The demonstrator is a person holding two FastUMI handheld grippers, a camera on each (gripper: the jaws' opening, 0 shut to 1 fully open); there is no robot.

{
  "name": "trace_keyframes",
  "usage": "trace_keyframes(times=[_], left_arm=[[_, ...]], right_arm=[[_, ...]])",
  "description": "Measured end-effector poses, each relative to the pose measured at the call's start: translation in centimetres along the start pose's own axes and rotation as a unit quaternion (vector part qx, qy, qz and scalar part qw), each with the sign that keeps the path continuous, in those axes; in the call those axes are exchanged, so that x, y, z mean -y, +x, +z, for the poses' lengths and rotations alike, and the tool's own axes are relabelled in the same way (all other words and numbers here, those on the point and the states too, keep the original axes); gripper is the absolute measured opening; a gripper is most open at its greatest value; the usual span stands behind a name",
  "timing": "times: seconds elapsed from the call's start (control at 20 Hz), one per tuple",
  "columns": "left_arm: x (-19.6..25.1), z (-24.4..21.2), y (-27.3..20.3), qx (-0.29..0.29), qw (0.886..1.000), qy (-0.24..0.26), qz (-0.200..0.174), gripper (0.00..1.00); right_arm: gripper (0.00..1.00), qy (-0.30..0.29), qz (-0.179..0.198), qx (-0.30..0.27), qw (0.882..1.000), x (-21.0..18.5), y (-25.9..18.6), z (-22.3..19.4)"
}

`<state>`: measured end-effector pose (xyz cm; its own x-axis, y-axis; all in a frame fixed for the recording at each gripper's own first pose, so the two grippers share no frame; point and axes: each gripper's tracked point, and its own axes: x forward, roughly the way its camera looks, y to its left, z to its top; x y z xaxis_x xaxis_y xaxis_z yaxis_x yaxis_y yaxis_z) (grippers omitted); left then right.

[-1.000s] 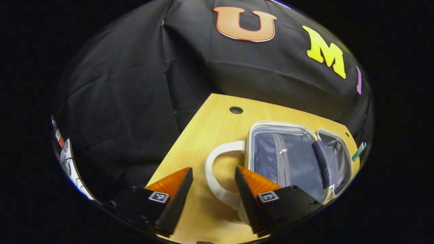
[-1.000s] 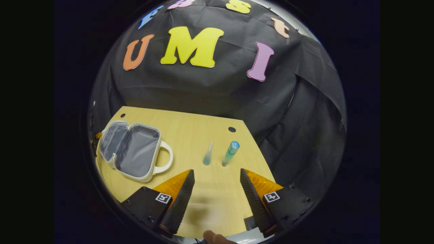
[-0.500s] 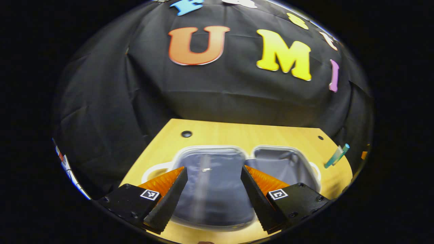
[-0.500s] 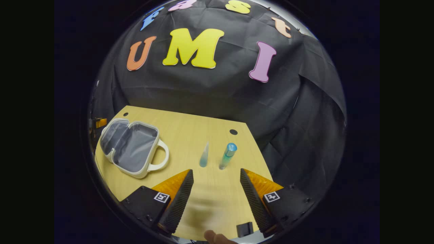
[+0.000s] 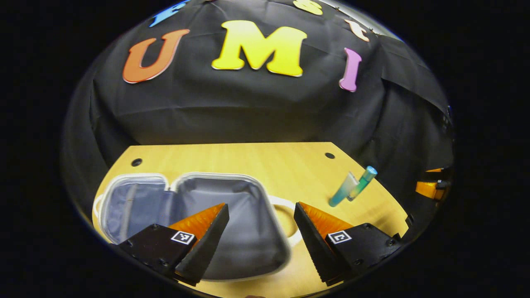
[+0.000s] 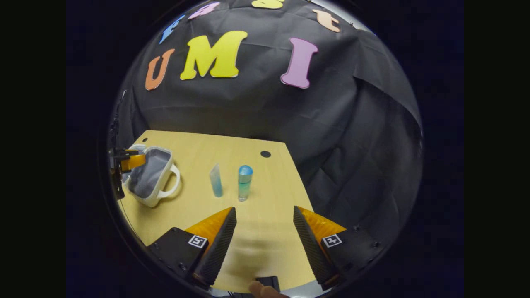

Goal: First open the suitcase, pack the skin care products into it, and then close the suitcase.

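Grey lining is showing across the whole inside of the suitcase (image 5: pixel 232 215), which is lying wide open and flat on the wooden table (image 5: pixel 256 161), both halves facing up. The left gripper (image 5: pixel 261 240) is hovering right over the near half of it, its fingers standing well apart with nothing between them, one fingertip (image 5: pixel 211 231) sitting over the lining and the other over bare table just beyond the white handle (image 5: pixel 285 219). Ahead and off to the right of this gripper, the two skin care products are lying on the table side by side: a flat tube (image 5: pixel 343 190) and a round bottle (image 5: pixel 362 182) with a blue cap, so close they are looking almost touching from here.

Switching to the right gripper view, the right gripper (image 6: pixel 265 240) is hanging above the near edge of the table (image 6: pixel 198 145), fingers spread wide and gripping nothing. Straight ahead of it, a little to the left, the tube (image 6: pixel 215 185) and the bottle (image 6: pixel 244 182) are standing apart from each other with a clear strip of wood between them. Far to the left, the suitcase (image 6: pixel 149 182) is sitting open with its handle (image 6: pixel 172 186) pointing toward the products, and the left gripper (image 6: pixel 128 161) is poking in over it at the edge. A fingertip of the person (image 6: pixel 263 290) is peeking in at the very bottom.
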<state>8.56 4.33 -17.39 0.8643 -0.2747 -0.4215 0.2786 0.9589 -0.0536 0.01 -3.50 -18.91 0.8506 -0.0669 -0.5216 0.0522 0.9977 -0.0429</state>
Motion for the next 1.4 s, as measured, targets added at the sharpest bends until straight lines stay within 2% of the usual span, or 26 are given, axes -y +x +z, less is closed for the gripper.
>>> trace_keyframes(times=[0.2, 0.5, 0.65, 0.85, 1.15, 1.2, 1.25, 1.3, 1.4], left_arm=[[7.7, -1.0, 4.0, -0.010, 0.999, 0.030, -0.043, 1.00], [14.7, -3.3, 9.1, -0.024, 0.994, 0.069, -0.077, 1.00], [16.3, -4.6, 12.5, -0.030, 0.994, 0.071, -0.073, 1.00], [17.2, -5.9, 16.7, -0.031, 0.997, 0.058, -0.047, 1.00], [17.4, -6.9, 19.9, -0.035, 0.998, 0.059, -0.013, 0.89], [17.4, -7.0, 20.1, -0.036, 0.998, 0.059, -0.011, 0.83], [17.3, -7.0, 20.3, -0.035, 0.998, 0.059, -0.004, 0.84], [17.3, -6.9, 20.4, -0.033, 0.998, 0.061, -0.004, 0.73], [17.6, -7.0, 20.5, -0.034, 0.998, 0.060, -0.011, 0.67]], right_arm=[[0.82, 0.004, -0.005, -0.007, 1.000, 3.4, 1.3, -1.1], [0.82, 0.000, -0.006, -0.027, 1.000, 6.5, 4.1, -2.9], [0.82, -0.009, 0.000, -0.039, 0.999, 6.9, 6.0, -3.8], [0.82, -0.025, 0.018, -0.048, 0.998, 6.4, 8.8, -4.4], [0.82, -0.040, 0.045, -0.046, 0.997, 5.1, 12.9, -3.7], [0.82, -0.041, 0.050, -0.044, 0.997, 4.9, 13.3, -3.3], [0.82, -0.041, 0.053, -0.042, 0.997, 4.8, 13.9, -3.1], [0.82, -0.041, 0.055, -0.040, 0.997, 4.7, 14.5, -2.9], [0.82, -0.040, 0.058, -0.038, 0.997, 4.3, 15.3, -2.6]])
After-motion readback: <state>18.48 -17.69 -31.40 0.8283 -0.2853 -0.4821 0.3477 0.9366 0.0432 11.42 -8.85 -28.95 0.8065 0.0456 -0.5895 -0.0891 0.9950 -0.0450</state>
